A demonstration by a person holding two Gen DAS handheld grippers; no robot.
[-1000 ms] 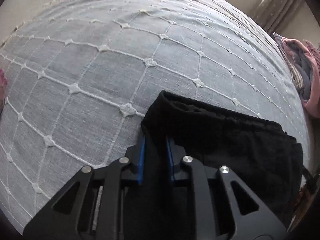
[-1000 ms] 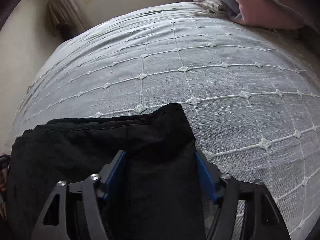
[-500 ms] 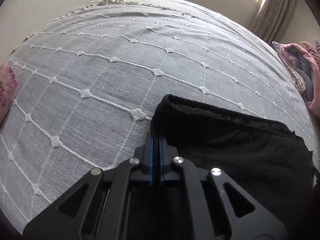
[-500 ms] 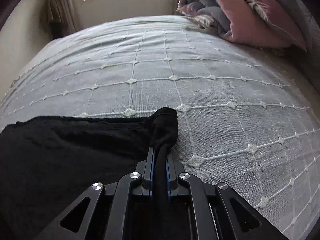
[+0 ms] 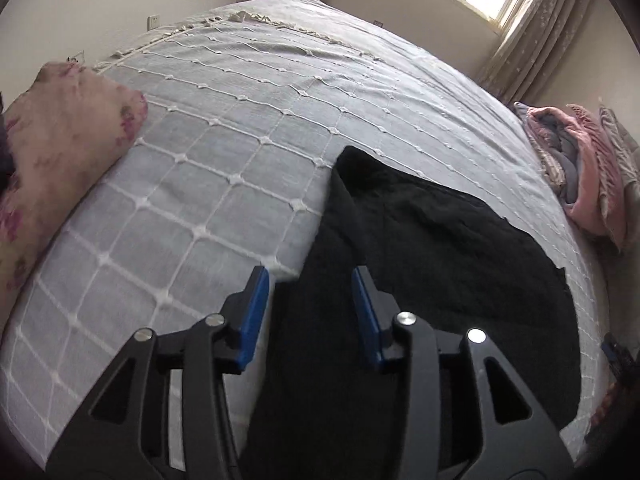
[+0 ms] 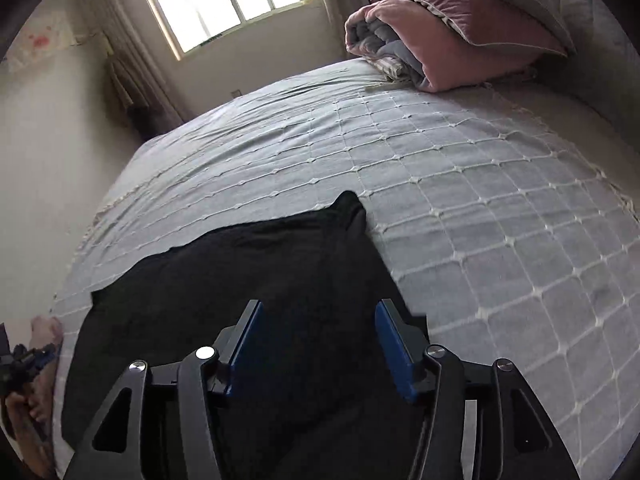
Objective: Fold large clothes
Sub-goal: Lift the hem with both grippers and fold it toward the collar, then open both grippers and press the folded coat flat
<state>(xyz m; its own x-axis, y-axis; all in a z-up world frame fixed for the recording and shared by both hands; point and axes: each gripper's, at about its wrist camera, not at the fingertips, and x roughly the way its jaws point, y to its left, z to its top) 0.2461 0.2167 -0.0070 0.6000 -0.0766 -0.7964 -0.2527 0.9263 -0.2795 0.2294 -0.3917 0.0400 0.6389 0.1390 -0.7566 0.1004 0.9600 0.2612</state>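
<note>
A black garment (image 5: 440, 264) lay spread on the grey bedspread (image 5: 240, 152). The left gripper (image 5: 312, 300) and right gripper (image 6: 316, 328) both stood wide open above it, gripping nothing. No writing was readable.

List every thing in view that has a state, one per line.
Left gripper: open, fingers either side of the black cloth.
Right gripper: open over the cloth.
Black garment: lying on the bed, released, corners peaked.
Bedspread: spread out.
Pink quilt: folded up.
Curtains: drawn aside.
</note>
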